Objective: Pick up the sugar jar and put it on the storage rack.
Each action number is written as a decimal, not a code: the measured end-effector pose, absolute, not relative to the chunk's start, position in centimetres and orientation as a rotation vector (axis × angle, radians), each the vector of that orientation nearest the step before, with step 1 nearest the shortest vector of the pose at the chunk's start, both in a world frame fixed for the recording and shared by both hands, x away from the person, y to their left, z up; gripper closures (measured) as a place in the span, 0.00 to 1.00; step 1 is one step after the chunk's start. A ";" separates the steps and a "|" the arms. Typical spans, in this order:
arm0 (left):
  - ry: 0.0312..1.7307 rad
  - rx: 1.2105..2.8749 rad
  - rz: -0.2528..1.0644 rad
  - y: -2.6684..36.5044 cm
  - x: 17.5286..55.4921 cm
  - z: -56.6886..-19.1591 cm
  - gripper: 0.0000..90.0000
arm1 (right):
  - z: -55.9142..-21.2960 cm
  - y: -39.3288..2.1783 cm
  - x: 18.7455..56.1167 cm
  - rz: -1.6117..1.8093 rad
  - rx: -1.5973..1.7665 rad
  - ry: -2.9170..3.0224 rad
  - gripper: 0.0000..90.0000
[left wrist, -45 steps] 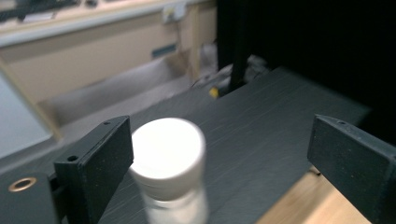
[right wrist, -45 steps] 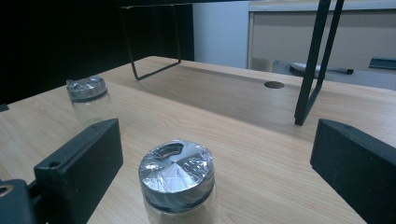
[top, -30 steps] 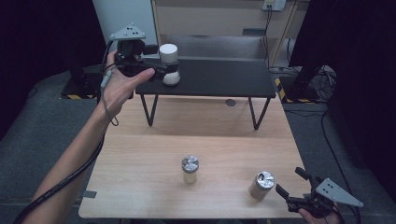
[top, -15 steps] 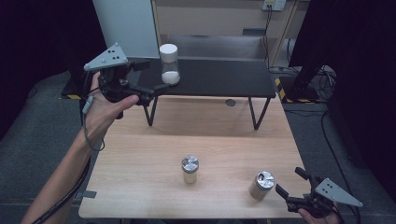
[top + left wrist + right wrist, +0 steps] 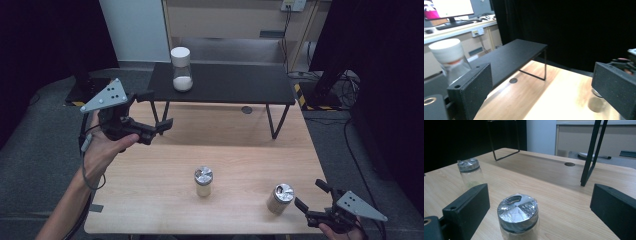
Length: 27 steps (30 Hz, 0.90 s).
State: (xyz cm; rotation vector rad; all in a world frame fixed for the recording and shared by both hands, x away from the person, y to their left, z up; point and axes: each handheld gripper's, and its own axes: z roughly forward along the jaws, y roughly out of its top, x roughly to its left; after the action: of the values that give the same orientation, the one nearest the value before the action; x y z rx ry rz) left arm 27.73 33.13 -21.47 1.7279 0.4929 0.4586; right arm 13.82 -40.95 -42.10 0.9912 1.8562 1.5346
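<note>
Wooden table [image 5: 150, 200]: pale top, the landmark for all entries below; a small round hole [image 5: 246, 109] near its far edge.

Black bench [image 5: 235, 85]: stands on the far part of the wooden table, thin metal legs, flat dark top.

Left arm: forearm rises from the near left corner of the wooden table, palm up under the tool, wrist bent back; left gripper [image 5: 161, 111] held in the air over the table's left edge, near the bench's left end, pointing across toward the table's middle; its jaws have just been opening and stand wide, nothing between them; a cable trails down the forearm.

Right hand: low at the near right corner of the wooden table; right gripper [image 5: 312, 195] level with the top, jaws spread wide, pointing at the nearer jar, pads clear of it.

White-capped jar [image 5: 181, 68]: upright on the bench's left part; clear glass, white powder in its lower part.

Middle jar [image 5: 203, 181]: upright at the wooden table's centre front; foil-wrapped lid, glass looks nearly empty.

Right jar [image 5: 518, 217]: upright near the table's near right corner, just ahead of the right gripper; crinkled foil over the lid; contents hard to tell.
</note>
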 end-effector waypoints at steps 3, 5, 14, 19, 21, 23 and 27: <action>0.508 1.731 0.460 33.6 27.1 -22.4 0.02 | -42.1 -40.9 13.8 1.534 0.990 1.857 0.04; 0.520 1.730 0.448 33.9 26.9 -23.1 0.02 | -42.1 -40.9 13.8 1.534 0.992 1.855 0.04; 0.537 1.735 0.505 34.5 25.0 -25.3 0.02 | -42.1 -40.9 13.9 1.530 0.994 1.858 0.04; 0.530 1.737 0.515 34.9 24.3 -26.7 0.02 | -42.1 -40.9 13.9 1.531 0.994 1.858 0.04; 0.541 1.734 0.511 35.1 24.1 -27.4 0.02 | -42.1 -40.9 13.9 1.530 0.994 1.858 0.04; 0.556 1.741 0.518 35.3 23.9 -27.7 0.02 | -42.1 -40.9 13.9 1.530 0.993 1.859 0.04; 0.587 1.733 0.513 35.8 23.6 -28.9 0.02 | -42.1 -40.9 13.8 1.530 0.995 1.858 0.04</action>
State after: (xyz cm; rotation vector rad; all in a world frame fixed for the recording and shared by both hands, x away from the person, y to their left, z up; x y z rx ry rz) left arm 23.56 35.83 -28.90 1.7331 0.5866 0.5126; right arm 13.85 -40.90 -42.06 0.9947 1.8578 1.5298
